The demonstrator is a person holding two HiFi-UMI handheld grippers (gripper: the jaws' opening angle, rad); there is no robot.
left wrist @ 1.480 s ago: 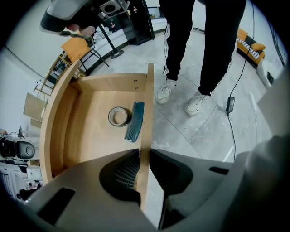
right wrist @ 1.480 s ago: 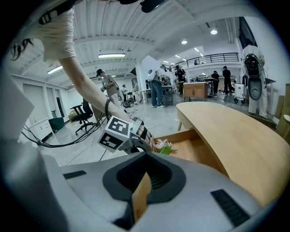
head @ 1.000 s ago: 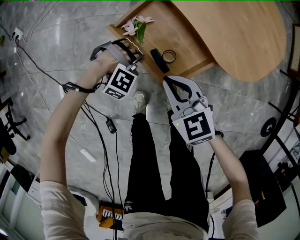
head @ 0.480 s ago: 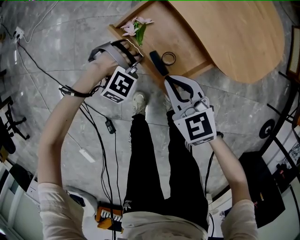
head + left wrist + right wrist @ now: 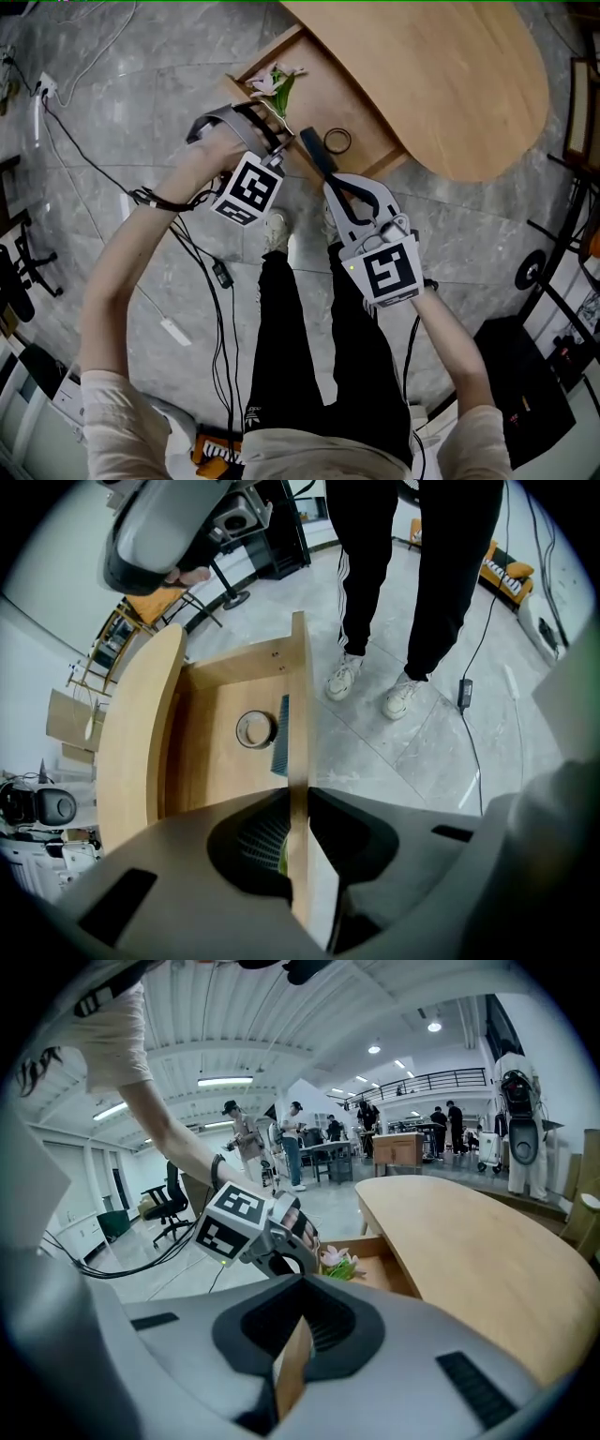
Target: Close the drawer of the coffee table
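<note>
The wooden coffee table point(image 5: 450, 84) has its drawer point(image 5: 314, 98) pulled out toward the person. Both grippers grip the drawer's front panel point(image 5: 298, 696). My left gripper point(image 5: 277, 124) points steeply down, and in its own view it point(image 5: 298, 803) is shut with the thin panel edge between its pads. My right gripper point(image 5: 330, 178) holds the same panel further right; in the right gripper view the panel point(image 5: 292, 1363) is pinched in its jaws point(image 5: 298, 1321). Inside the drawer lie a pink flower point(image 5: 277, 80), a tape ring point(image 5: 337, 141) and a dark comb point(image 5: 314, 150).
The person's legs and white shoes point(image 5: 278, 225) stand right in front of the drawer. Black cables point(image 5: 202, 272) and a power strip point(image 5: 173, 330) trail over the grey tiled floor at left. Chairs and black gear point(image 5: 525, 375) stand at the right edge. People stand far off point(image 5: 291, 1143).
Both grippers keep their hold on the drawer front and have shifted slightly with it. The open part of the drawer looks a little narrower than before.
</note>
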